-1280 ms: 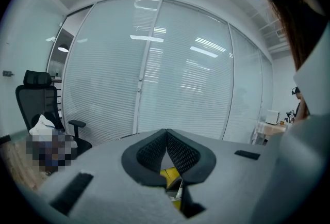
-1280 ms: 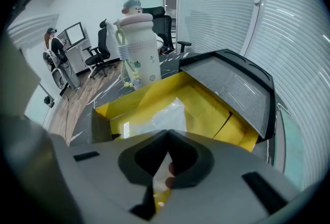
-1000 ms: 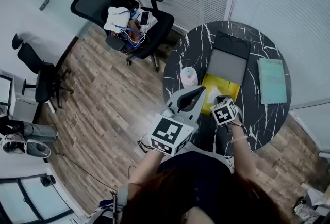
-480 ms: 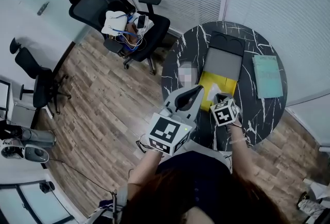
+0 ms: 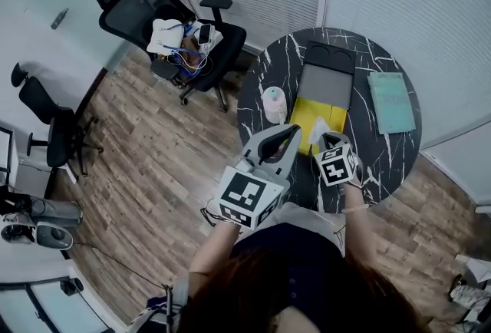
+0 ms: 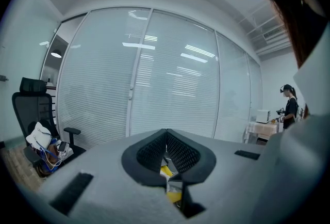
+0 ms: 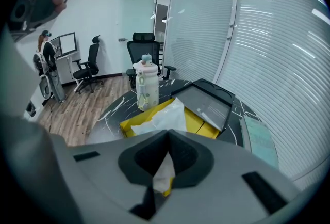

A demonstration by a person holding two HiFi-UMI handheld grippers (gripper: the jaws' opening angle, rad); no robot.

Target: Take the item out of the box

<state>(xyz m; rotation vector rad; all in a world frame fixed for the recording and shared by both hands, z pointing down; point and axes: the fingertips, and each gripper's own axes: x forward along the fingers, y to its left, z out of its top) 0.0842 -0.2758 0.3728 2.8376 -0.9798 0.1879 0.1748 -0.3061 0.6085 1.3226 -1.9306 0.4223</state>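
Observation:
An open yellow box (image 5: 305, 113) lies on the round black marble table (image 5: 383, 159), its grey lid (image 5: 324, 84) folded back on the far side. A crumpled white wrapped item (image 5: 320, 126) sits in the box and rises over its near edge. My right gripper (image 5: 323, 142) is at that near edge. In the right gripper view its jaws (image 7: 168, 132) are shut on a fold of the white item (image 7: 160, 120), with the yellow box (image 7: 133, 122) behind. My left gripper (image 5: 294, 130) hangs just left of the box, shut (image 6: 166, 131) and holding nothing.
A pale drinking bottle (image 5: 273, 103) stands on the table left of the box, also seen in the right gripper view (image 7: 147, 83). A teal book (image 5: 391, 101) lies at the right side. A black office chair (image 5: 173, 24) with clutter stands beyond the table on the wooden floor.
The head view has drifted, so the table sits slightly higher and further left. Both grippers keep their places at the box's near edge, and the right one stays shut on the white item.

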